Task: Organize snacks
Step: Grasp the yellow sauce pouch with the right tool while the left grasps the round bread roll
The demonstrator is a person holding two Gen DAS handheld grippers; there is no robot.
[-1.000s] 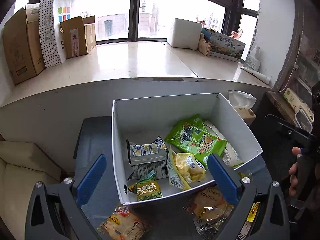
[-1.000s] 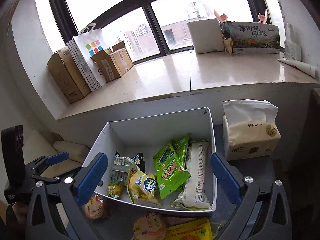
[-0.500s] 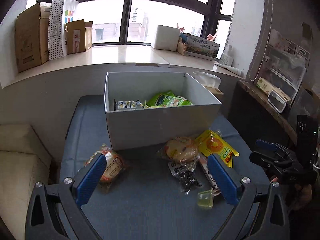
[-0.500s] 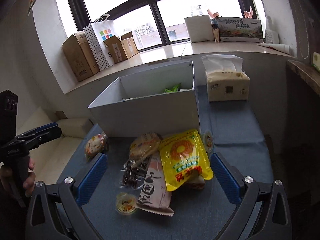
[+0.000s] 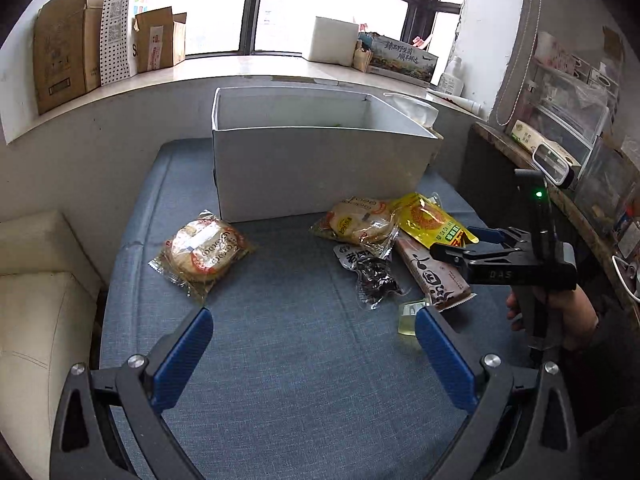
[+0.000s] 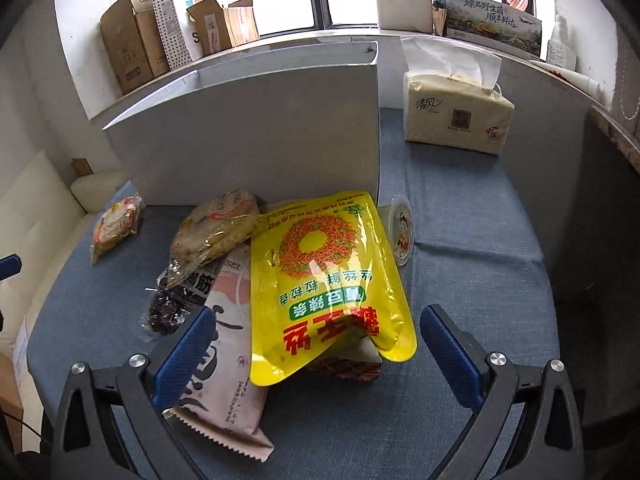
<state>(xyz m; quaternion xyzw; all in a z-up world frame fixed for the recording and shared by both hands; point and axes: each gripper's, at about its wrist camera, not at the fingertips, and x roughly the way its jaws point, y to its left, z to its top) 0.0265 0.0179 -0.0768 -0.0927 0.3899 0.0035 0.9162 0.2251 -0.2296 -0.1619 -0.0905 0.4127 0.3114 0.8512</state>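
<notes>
Right gripper [image 6: 314,338] now lower over yellow packet [image 6: 324,280], both grippers' jaws apart, white box [image 5: 320,168] farther.

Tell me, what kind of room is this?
Probably a lived-in room at home or a small office, used for storage too: a wide window sill stacked with cardboard boxes, a cream cushioned seat, and a tissue pack beside the white snack box.
</notes>
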